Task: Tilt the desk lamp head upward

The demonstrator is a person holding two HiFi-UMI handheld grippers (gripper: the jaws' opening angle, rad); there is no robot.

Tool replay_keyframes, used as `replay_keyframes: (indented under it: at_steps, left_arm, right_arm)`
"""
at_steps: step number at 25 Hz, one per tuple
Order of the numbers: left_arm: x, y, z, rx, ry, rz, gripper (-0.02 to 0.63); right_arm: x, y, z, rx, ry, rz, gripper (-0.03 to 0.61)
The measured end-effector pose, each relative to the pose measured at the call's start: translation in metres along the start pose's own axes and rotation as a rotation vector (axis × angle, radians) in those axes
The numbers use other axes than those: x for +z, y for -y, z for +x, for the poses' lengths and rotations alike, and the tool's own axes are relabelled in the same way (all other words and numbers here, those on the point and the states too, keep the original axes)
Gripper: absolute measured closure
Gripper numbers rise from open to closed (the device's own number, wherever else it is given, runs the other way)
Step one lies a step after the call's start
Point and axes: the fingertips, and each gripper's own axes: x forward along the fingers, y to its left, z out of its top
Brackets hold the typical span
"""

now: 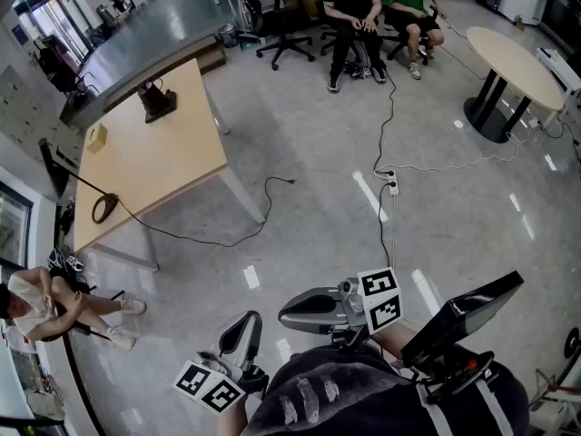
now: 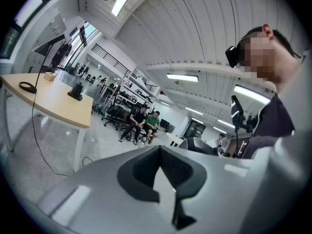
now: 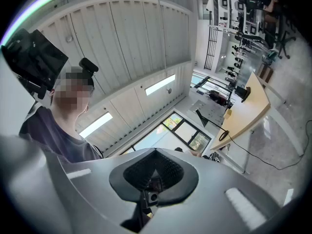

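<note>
Wooden worktop (image 1: 172, 153), upper left: the desk lamp (image 1: 104, 207) has its ring-shaped head low by the near left corner, and its cable (image 1: 209, 239) trails off the near edge onto the floor. A small box (image 1: 95, 137) and a black stand (image 1: 156, 101) sit toward the far edge. Bottom centre, well apart from the worktop: left claw (image 1: 247, 325), closed and empty; right claw (image 1: 292, 313), likewise closed on nothing. Top: two seated people (image 1: 377, 7). Far right: round table (image 1: 513, 62).
</note>
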Motion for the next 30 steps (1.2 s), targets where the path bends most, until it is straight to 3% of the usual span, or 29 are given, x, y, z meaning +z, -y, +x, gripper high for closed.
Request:
replay_keyframes:
  at_steps: [8,13,25,30]
  left_arm:
    - [0.010,0.005,0.051,0.008,0.004,0.019,0.609]
    - [0.012,0.001,0.062,-0.006,0.012,0.002,0.610]
    - [0.050,-0.040,0.045,-0.158,0.075,0.007,0.609]
    - [0.067,-0.079,0.013,-0.166,0.106,-0.006,0.609]
  right_arm:
    - [0.020,0.015,-0.030,-0.008,-0.080,-0.050,0.580]
    - [0.040,0.027,-0.037,-0.032,-0.038,-0.037,0.580]
    - [0.050,0.048,0.017,-0.204,0.006,-0.134,0.580]
    - [0.041,0.063,0.064,-0.252,-0.006,-0.155,0.579]
